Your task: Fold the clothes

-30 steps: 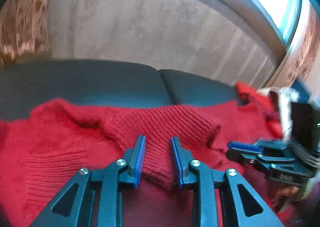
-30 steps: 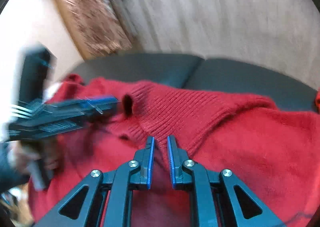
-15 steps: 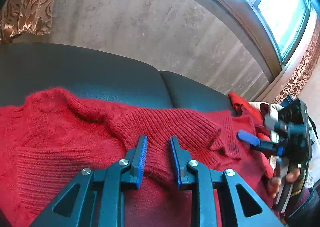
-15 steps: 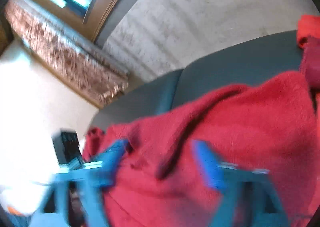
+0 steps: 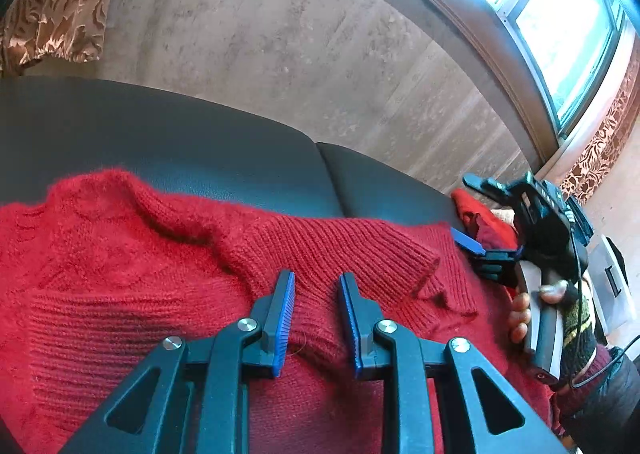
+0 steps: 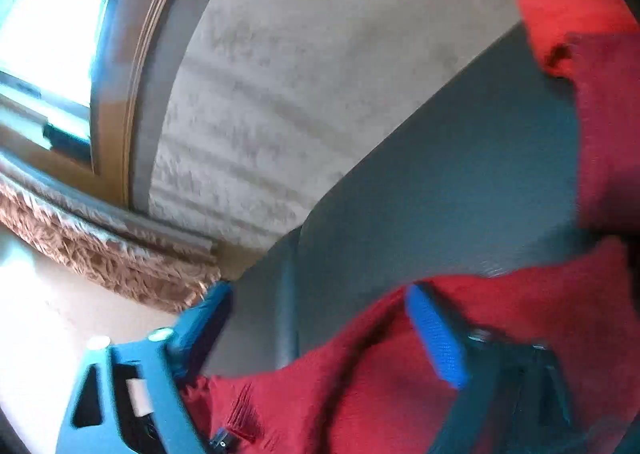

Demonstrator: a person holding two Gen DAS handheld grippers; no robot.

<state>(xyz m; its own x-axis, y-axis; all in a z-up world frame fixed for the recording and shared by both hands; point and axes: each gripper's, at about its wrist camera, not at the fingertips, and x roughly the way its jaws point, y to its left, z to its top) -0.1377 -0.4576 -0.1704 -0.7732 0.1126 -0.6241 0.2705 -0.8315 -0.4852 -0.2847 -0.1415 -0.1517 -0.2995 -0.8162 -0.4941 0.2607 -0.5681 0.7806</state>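
A red knit sweater (image 5: 120,286) lies spread on a dark sofa seat (image 5: 180,142). My left gripper (image 5: 316,314) is shut on a ribbed fold of the sweater, pinched between the blue pads. My right gripper (image 6: 320,326) is open wide and empty, with the sweater (image 6: 520,334) below and around its fingers; the view is blurred. It also shows in the left wrist view (image 5: 476,250), off the sweater's right edge, held in a gloved hand.
A grey stone-look wall (image 5: 280,54) rises behind the sofa, with a window (image 5: 560,14) at upper right. A patterned brown curtain (image 5: 56,2) hangs at left. More red cloth (image 6: 572,6) lies on the sofa at right.
My right gripper has let go of the sweater, opened wide and swung away to the right. My left gripper has kept its hold.
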